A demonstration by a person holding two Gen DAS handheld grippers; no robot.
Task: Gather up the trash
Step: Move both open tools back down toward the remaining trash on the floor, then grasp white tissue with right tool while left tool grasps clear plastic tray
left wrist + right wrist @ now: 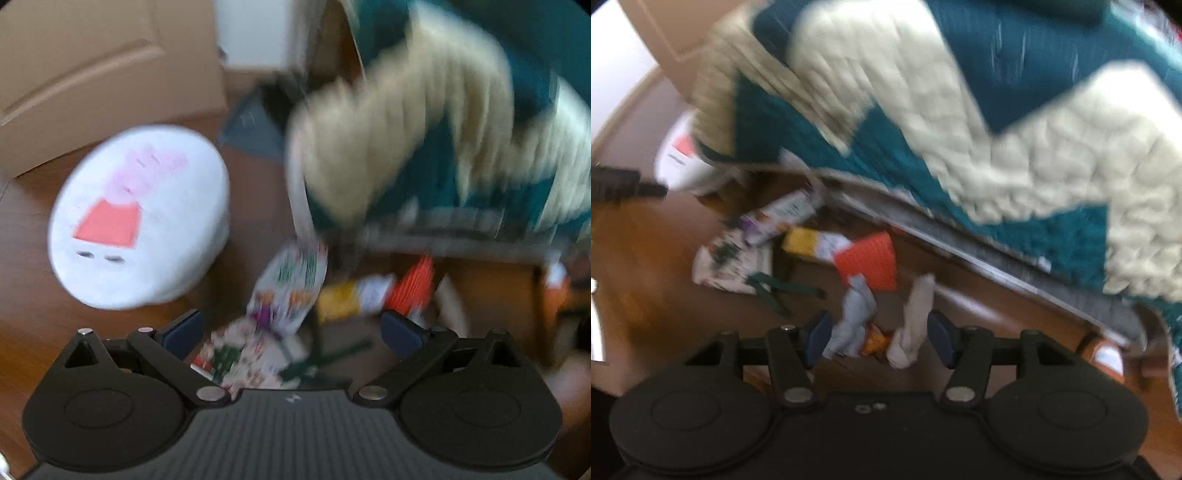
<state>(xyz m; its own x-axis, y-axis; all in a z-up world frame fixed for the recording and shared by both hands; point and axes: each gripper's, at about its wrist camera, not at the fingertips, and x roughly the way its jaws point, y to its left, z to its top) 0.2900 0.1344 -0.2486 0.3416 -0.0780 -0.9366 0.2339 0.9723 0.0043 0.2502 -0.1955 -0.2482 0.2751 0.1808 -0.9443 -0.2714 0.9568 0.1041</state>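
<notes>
Collection barely starting; nothing gathered as far as views are showing.

Trash lying scattered on brown wooden floor [646, 258] beside bed with teal-and-cream quilted cover [997, 129]: printed white paper bag with green handles [733, 264], white-and-purple printed wrapper [779, 218], yellow-and-white packet [816, 243], flat red-orange dotted sheet [868, 264], crumpled grey tissue [855, 317], crumpled white tissue [916, 317].

Left gripper [291, 330]: fingers standing fully apart, gripping nothing, hanging over paper bag.

Right gripper [879, 338]: fingers partly apart, straddling both tissues, not yet pressing.

All pieces remaining to pick. No bin identifiable; white round cartoon-pig object [140, 218] standing nearby, function unclear.

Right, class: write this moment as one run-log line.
left gripper: open over printed wrapper | right gripper: open, crumpled tissues between jaws | floor: litter beside quilt
</notes>
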